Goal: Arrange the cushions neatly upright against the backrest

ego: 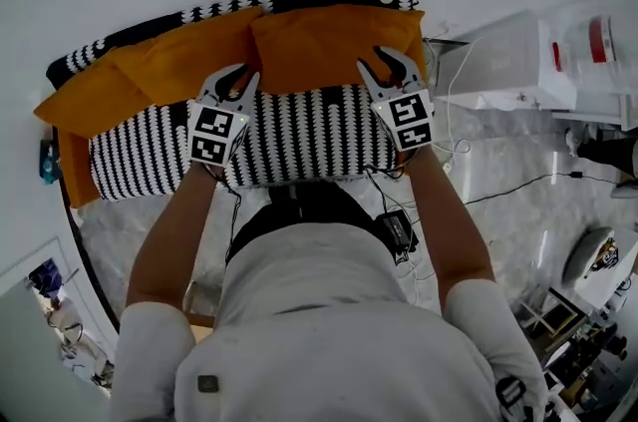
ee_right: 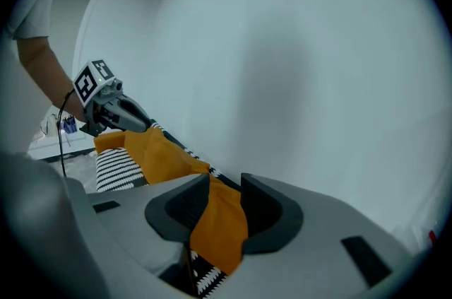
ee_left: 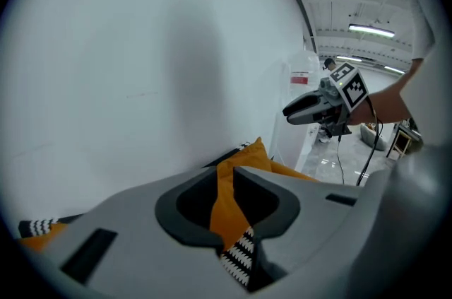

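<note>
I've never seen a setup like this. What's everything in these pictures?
sofa: one, black-and-white zigzag, centre
held cushion: one, orange, sofa's rear right
other cushion: one, orange, slumped at sofa's left end
cabinet: one, white, right of sofa
cables: several, black or white, floor at right
shirt: one, white, on the person
left gripper: one, grey, fingers pinching held cushion
right gripper: one, grey, fingers pinching same cushion
</note>
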Demonstrator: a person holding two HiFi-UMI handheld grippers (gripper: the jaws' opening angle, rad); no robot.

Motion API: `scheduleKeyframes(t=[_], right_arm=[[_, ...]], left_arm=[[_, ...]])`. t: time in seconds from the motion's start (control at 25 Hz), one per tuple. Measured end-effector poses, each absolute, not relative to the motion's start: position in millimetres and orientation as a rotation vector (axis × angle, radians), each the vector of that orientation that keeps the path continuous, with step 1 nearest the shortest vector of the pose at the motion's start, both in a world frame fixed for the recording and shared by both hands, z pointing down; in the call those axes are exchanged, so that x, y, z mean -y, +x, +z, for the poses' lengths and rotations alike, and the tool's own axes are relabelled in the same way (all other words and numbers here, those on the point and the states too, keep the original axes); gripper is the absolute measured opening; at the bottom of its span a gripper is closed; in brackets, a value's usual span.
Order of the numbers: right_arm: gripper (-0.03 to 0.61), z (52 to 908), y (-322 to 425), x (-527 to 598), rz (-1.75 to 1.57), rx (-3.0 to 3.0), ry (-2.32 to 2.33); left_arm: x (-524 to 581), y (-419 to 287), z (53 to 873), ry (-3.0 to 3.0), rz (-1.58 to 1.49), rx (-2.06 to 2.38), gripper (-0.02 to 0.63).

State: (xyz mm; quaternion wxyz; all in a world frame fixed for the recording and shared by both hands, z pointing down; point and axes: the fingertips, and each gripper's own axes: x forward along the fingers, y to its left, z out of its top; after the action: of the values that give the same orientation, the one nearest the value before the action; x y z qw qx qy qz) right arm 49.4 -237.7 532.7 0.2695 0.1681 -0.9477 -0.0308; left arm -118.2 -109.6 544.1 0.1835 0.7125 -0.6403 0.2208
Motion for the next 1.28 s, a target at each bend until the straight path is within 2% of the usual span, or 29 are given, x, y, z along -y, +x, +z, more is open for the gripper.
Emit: scheduleKeyframes(t=[0.64,1.28], right_arm=[[0.055,431,71,68,-0.062,2.703,0.540],[0.028,368,121,18,-0.107,2.790,0.487]], left_arm=[[-59,-110,448,2.117,0.452,1.901,0.023],[-106,-77,377,2.161,0.308,2.008,0.012]])
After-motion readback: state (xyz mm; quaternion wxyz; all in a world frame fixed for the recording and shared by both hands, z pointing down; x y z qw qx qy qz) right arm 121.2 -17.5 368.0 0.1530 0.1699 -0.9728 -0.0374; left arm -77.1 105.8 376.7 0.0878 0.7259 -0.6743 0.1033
